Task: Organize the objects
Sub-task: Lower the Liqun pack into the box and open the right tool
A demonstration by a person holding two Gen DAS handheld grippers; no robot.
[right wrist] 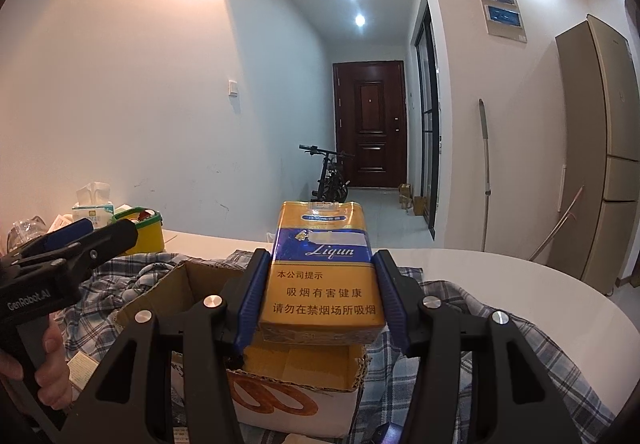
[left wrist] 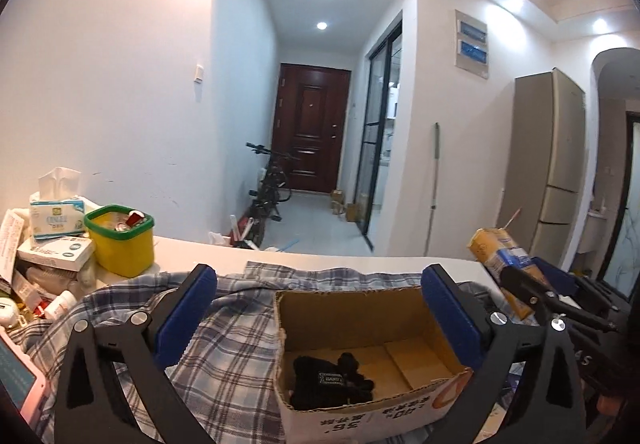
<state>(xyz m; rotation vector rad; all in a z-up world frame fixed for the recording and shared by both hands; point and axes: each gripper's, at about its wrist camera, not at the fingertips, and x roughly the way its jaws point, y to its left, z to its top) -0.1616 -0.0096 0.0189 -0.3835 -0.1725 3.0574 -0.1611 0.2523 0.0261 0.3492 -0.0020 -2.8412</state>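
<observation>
Left wrist view only: black glove (left wrist: 332,380) lying in the cardboard box (left wrist: 400,410) at 6 o'clock, on the plaid shirt (left wrist: 224,328) covering the worktop (left wrist: 320,258). Left gripper (left wrist: 320,312) jaws spread wide, nothing between the pads. Right wrist view only: yellow cigarette carton (right wrist: 320,276) clamped by right gripper (right wrist: 320,296) jaws, above the box, centre frame.
</observation>
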